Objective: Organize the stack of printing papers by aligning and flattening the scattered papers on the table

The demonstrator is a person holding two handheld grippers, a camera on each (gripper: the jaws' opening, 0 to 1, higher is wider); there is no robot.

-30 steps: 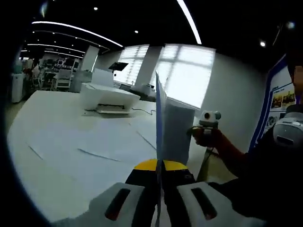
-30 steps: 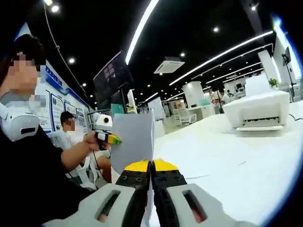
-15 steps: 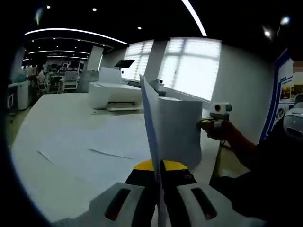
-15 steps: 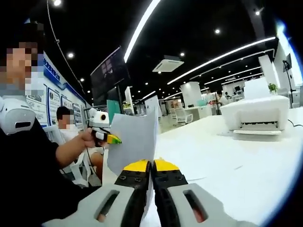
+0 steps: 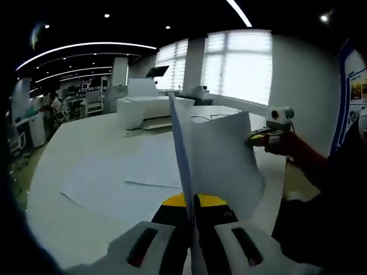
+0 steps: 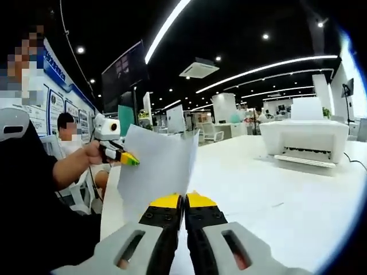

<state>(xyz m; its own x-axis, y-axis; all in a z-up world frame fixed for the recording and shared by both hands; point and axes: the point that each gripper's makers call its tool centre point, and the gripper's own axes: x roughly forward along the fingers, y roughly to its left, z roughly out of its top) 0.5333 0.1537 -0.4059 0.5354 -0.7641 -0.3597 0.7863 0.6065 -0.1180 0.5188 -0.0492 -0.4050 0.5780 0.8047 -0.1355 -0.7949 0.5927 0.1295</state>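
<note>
Over the last second you have tipped the held sheet (image 5: 221, 160) from nearly upright to leaning over the desk (image 5: 86, 229), and its top corner now droops where it stood flat before.

Your left claw (image 5: 193, 206) is pressed together on the sheet's near edge, the paper rising thin between the two yellow tips. Your right claw (image 6: 184, 203) is likewise closed on the same sheet (image 6: 155, 166), at the opposite edge; in the left gripper view it shows at the paper's far side (image 5: 261, 137). So the sheet hangs in the air between your hands, above the desk and apart from it.

The rest of the papers (image 5: 126, 177) lie loose and overlapping on the desk, edges askew, in front of the printer (image 5: 150, 106).

Expect the sheet to behave as it looks: very light, limp, and ready to curl or crease. It is bowing between the two grips. Hold it by opposite edges, as you do, and keep a little tension across it. Pinching hard at a corner would likely dent or tear it. The flat sheets will probably slide on each other, so squaring them by pushing at the edges should serve better than lifting.
</note>
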